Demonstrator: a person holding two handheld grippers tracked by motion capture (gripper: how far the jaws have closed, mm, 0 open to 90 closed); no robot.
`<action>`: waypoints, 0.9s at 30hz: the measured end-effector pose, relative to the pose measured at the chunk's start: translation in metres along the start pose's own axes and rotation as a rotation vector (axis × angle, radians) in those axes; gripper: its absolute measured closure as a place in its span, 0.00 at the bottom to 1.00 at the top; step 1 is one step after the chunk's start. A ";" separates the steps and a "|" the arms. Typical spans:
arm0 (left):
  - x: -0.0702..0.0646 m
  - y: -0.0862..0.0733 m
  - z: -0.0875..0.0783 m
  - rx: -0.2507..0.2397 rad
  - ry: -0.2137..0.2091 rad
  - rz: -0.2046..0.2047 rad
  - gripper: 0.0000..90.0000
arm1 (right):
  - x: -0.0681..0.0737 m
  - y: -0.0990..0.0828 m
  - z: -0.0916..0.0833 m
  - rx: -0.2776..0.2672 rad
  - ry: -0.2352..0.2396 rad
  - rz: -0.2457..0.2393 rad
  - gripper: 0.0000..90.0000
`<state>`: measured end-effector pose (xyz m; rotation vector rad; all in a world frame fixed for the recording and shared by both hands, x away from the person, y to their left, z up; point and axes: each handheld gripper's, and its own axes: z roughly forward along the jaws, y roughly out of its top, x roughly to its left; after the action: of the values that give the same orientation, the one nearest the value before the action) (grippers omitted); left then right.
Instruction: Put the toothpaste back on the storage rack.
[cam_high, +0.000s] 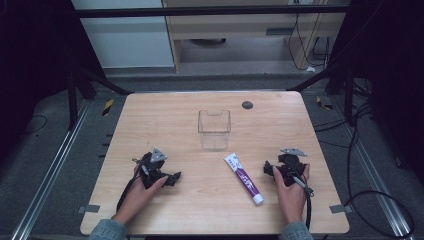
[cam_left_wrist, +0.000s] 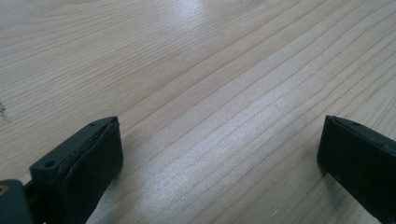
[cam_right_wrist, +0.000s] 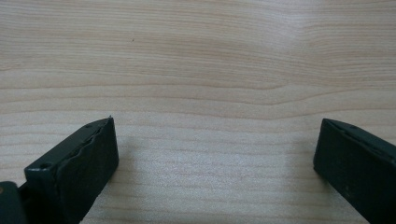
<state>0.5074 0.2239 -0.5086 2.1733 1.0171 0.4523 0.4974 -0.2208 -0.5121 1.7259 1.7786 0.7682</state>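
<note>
1. Both tools rest low on the pale wooden table (cam_high: 200, 205). The left gripper (cam_high: 172, 178) lies near the front-left, the right gripper (cam_high: 269, 169) near the front-right. In both gripper views the jaws stand wide apart with bare wood between them; neither holds anything.
2. The purple-and-white toothpaste tube with a white cap (cam_high: 243, 178) lies flat just left of the right gripper, apart from it, cap end toward the person, flat crimped end pointing at the clear square plastic container (cam_high: 214, 129).
3. The container stands upright and empty, mid-table, beyond the tube.
4. Likely step: pick up the tube with the right gripper, since it is the nearer one.
5. Advice: turn the jaws so they straddle the tube's width, not its length. Close on the firm part near the cap shoulder; the soft middle may squash or slip.
6. Lift clear before travelling, to avoid dragging.
7. Left gripper could steady the container; light plastic may tip.
</note>
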 end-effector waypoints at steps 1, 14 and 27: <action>0.000 0.000 0.000 0.000 0.000 0.000 0.00 | 0.000 0.000 0.000 0.000 0.000 0.000 0.00; 0.000 0.000 0.001 -0.001 0.000 -0.002 0.00 | -0.002 -0.002 -0.002 -0.003 0.033 -0.035 0.02; 0.000 0.000 0.001 -0.002 0.000 -0.002 0.00 | 0.017 0.002 -0.042 -0.008 0.162 -0.203 0.11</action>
<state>0.5079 0.2234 -0.5087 2.1703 1.0191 0.4521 0.4673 -0.2049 -0.4813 1.4843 2.0196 0.8450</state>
